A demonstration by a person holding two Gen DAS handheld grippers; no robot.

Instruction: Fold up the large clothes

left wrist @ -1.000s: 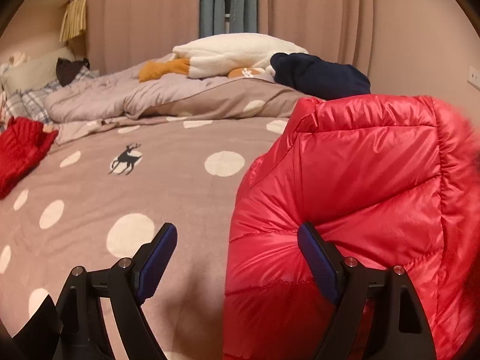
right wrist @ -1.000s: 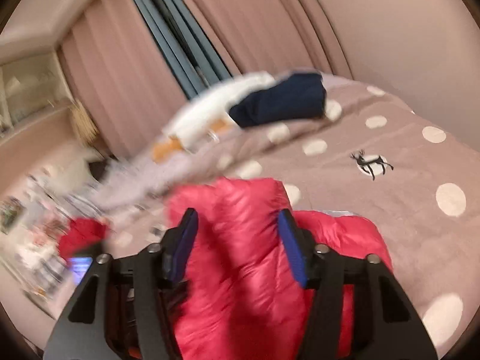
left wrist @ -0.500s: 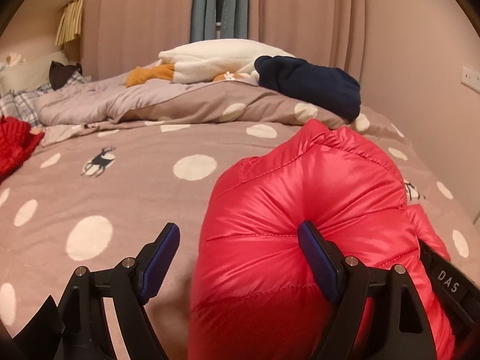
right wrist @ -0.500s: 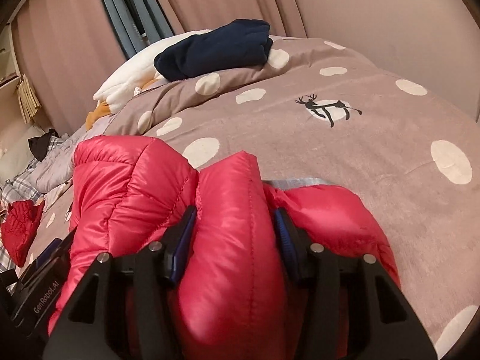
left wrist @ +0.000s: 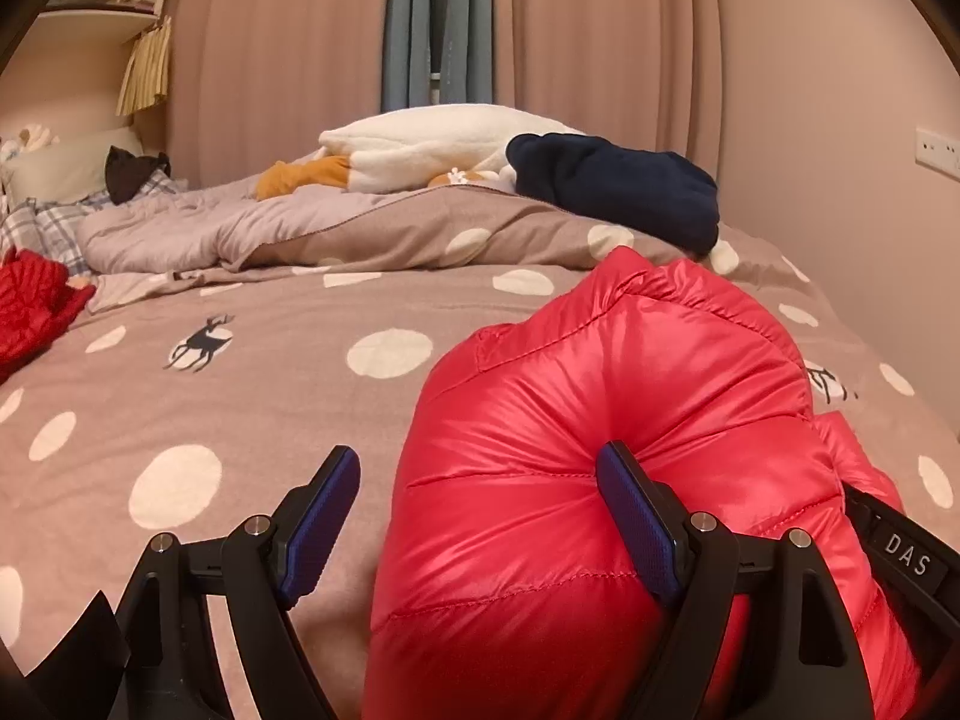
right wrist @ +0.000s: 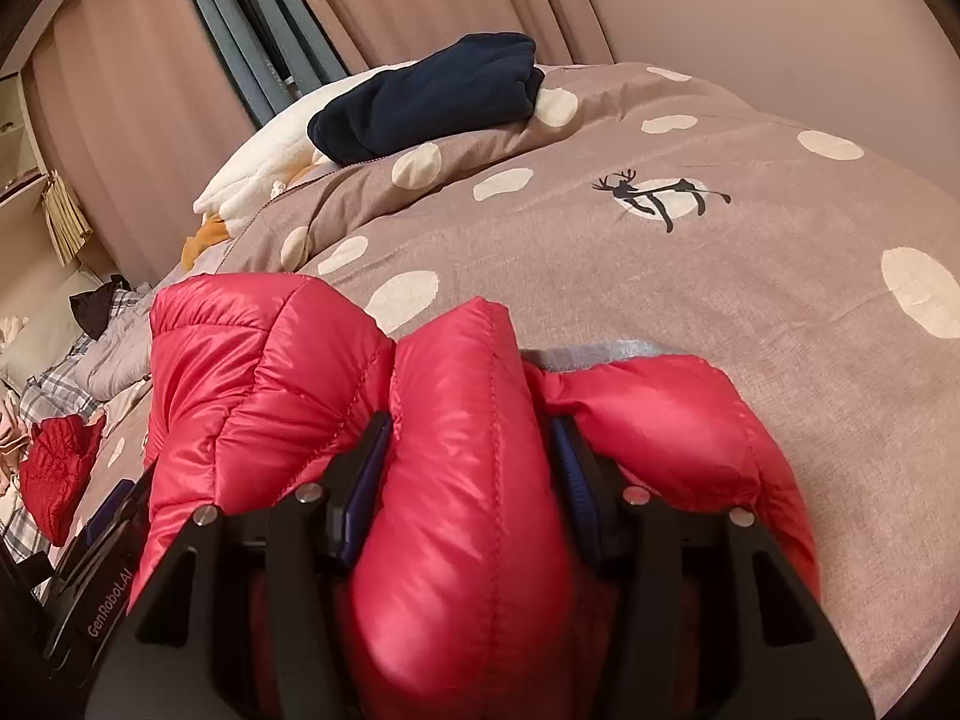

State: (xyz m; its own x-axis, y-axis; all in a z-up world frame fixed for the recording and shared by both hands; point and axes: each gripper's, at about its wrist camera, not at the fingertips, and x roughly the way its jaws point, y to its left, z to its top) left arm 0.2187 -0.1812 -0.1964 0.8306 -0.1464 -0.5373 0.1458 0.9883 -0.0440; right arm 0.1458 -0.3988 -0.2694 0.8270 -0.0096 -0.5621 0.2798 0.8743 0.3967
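A shiny red puffer jacket [left wrist: 600, 420] lies bunched on the dotted brown bedcover [left wrist: 210, 408]. My left gripper [left wrist: 475, 455] stands wide open at the jacket's left end. Its right finger [left wrist: 630, 510] presses into the padding, while its left finger [left wrist: 324, 510] hangs free over the cover. My right gripper [right wrist: 468, 456] is shut on a thick upright fold of the red jacket [right wrist: 456, 480], with padding bulging out on both sides of the pads. The jacket's far side rests on the bed.
A navy folded garment [left wrist: 618, 192] and a white plush cushion [left wrist: 432, 150] sit on the rolled duvet at the back. A red knit garment [left wrist: 30, 306] lies at the left edge. Curtains and a wall close off the far and right sides.
The jacket has come down from hanging high in front of the cameras to lying on the bed. The right gripper sank with its fold, and the left gripper dipped slightly.
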